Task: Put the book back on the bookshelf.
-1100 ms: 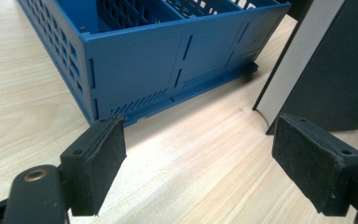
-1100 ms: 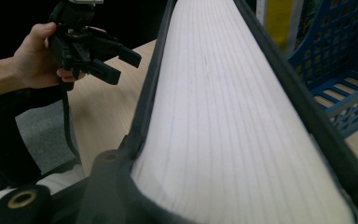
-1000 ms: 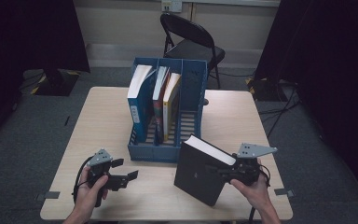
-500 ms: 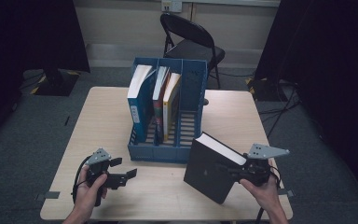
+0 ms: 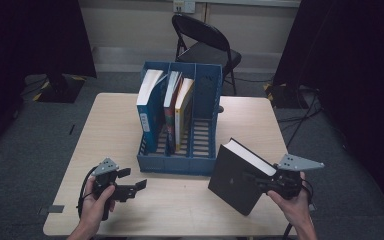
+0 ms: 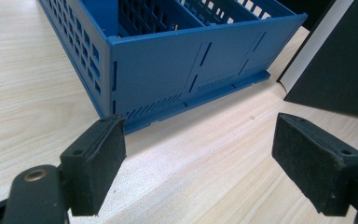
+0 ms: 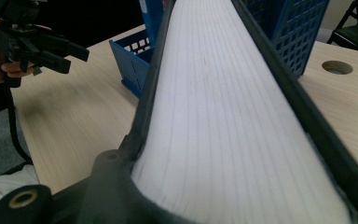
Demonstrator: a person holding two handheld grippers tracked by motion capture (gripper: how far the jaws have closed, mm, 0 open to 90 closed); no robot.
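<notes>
Right gripper [image 5: 260, 181] pinches the black book [image 5: 235, 177] across its covers at the page edge; thick and stiff, probably heavy, so grip deep.

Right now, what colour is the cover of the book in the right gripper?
Black, with white page edges. The book shows best in the high view, held by the right gripper.

no legible text, spine label on the blue book [image 5: 146, 107] too small to read
</notes>
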